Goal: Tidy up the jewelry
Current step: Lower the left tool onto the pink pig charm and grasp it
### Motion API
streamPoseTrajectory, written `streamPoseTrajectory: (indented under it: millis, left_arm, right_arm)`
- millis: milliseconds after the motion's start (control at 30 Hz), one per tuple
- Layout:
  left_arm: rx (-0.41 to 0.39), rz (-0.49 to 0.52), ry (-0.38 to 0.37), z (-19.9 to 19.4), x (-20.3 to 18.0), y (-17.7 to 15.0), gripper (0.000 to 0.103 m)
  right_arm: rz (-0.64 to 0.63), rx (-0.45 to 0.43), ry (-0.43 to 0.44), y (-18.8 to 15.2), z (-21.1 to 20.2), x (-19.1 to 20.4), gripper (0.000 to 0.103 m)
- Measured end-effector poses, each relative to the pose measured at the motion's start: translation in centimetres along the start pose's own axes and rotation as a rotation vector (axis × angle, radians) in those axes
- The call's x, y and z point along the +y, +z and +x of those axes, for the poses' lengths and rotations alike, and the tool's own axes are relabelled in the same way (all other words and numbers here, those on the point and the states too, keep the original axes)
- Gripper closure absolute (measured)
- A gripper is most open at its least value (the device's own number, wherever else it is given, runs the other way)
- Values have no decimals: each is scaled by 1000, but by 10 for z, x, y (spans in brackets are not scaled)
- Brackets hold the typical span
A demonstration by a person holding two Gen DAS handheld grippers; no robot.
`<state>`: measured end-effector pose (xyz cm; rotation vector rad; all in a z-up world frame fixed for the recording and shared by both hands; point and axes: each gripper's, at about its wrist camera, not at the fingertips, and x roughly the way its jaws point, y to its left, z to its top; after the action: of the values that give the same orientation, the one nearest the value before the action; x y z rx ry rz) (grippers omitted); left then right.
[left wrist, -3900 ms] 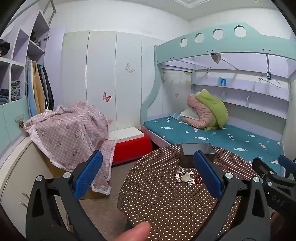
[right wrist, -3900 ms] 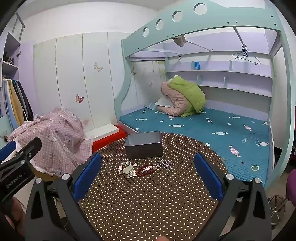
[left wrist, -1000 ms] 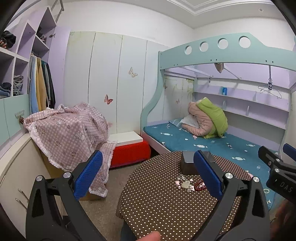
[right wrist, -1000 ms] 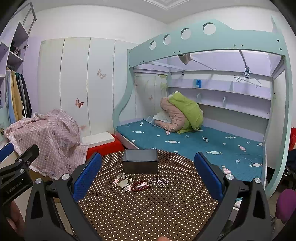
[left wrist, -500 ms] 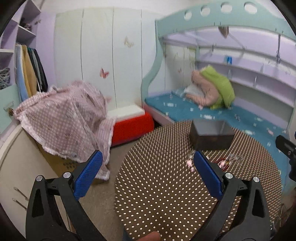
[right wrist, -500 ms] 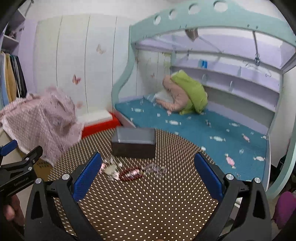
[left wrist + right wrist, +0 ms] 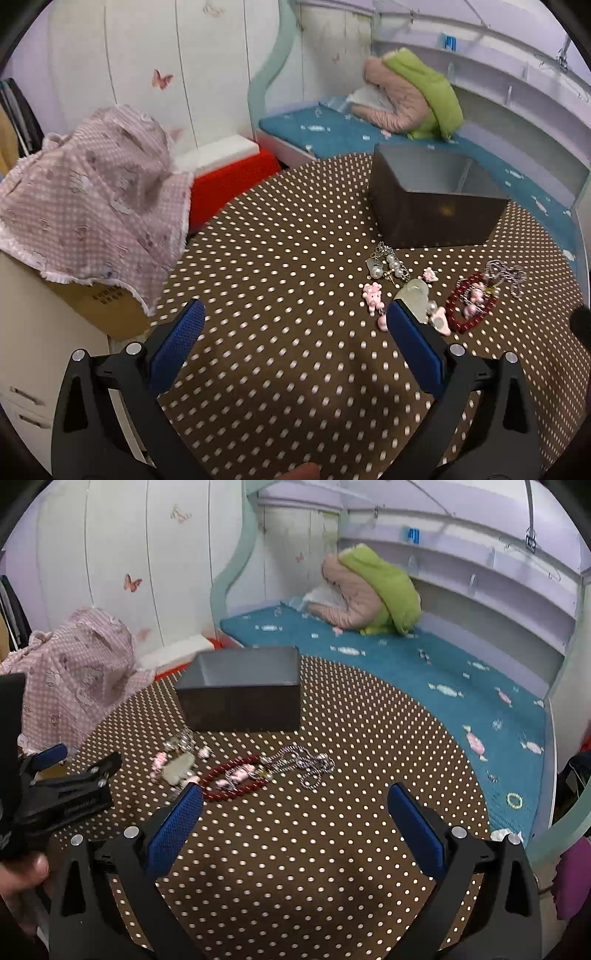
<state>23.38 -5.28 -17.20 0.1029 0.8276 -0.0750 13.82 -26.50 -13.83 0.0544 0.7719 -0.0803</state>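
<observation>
A dark grey open box (image 7: 432,201) (image 7: 242,698) stands on a round table with a brown polka-dot cloth (image 7: 280,288) (image 7: 362,760). In front of it lies loose jewelry: a red bead bracelet (image 7: 471,308) (image 7: 231,777), a silver chain (image 7: 506,275) (image 7: 306,762), pearl pieces (image 7: 386,264), pink charms (image 7: 373,293) and a pale green pendant (image 7: 413,291) (image 7: 179,766). My left gripper (image 7: 295,334) is open above the cloth, its right finger just short of the pendant. My right gripper (image 7: 293,814) is open, a little short of the bracelet and chain. Both hold nothing.
A pink checked blanket (image 7: 92,199) covers a cardboard box left of the table. A red and white stool (image 7: 232,173) sits behind. The teal bunk mattress (image 7: 406,672) with a green and pink quilt (image 7: 373,590) lies beyond the table. A hand (image 7: 18,875) holds the left gripper.
Both grippers have dropped and moved forward toward the table, so the box and jewelry now look much larger and nearer. Both jaws have stayed open.
</observation>
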Motion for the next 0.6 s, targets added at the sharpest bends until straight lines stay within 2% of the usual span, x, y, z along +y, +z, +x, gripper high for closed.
streamPoseTrajectory:
  millis: [267,400,533,600]
  left_arm:
    - [129,21,-40,45,-10,12,5]
    - [169,23,-32,58,-10,13,6]
    - [183,-13,-65,63,-7,10,12]
    - [161,-2,-72,61,-8,9,26]
  right_arm:
    - [28,78,37,6,28,-15,7]
    - [42,111,61,7,38,-19,7]
    - [48,138,90,8,45,-20,7]
    - [45,145,108,9,48,-19,7]
